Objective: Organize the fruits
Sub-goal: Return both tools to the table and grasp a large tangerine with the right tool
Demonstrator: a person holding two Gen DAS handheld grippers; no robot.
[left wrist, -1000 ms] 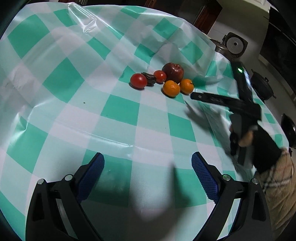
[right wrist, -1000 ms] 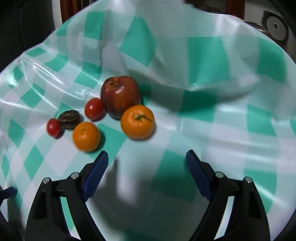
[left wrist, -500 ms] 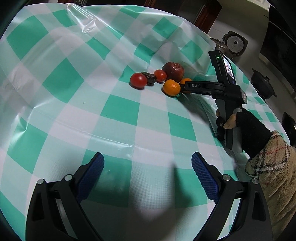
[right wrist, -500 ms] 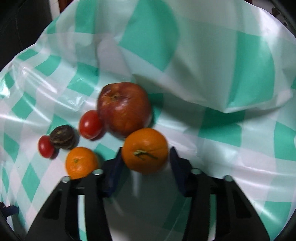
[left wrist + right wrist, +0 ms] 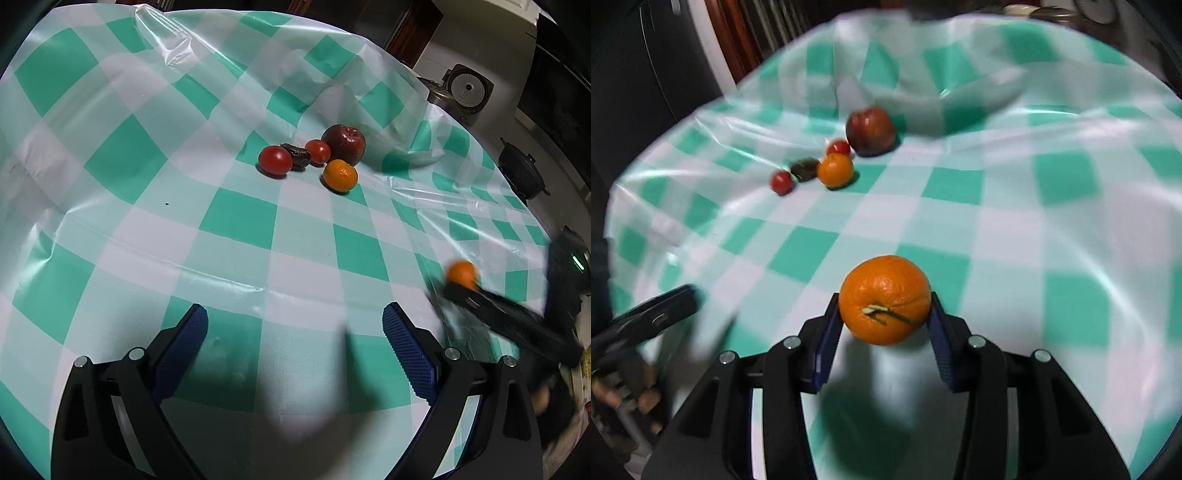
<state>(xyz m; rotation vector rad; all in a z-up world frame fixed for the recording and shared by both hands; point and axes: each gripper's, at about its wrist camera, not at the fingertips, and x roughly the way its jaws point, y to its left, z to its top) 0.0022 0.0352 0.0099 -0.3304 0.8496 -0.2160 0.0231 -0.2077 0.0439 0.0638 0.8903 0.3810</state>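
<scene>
The right gripper pinches an orange between its blue pads, one pad on each flank of the fruit, stem scar facing the camera. The orange sits at the very tips of the fingers, above the green-and-white checked cloth of the counter. In the left wrist view the same gripper enters from about 4 o'clock, blurred, angled downward with the orange at its tip.

The remaining fruit lies in a tight cluster well apart from the held orange, toward 11 o'clock in the right wrist view: a dark red apple farthest back, a small tomato just beside it, a second orange in front, a dark wrinkled fruit to its left, and another tomato at the left end.

The left gripper hangs over bare cloth with its jaws spread wide and nothing between them, tilted downward; the cluster lies toward 12 o'clock from it. In the right wrist view it appears at 8 o'clock, with bare fingers wrapped around its handle.
</scene>
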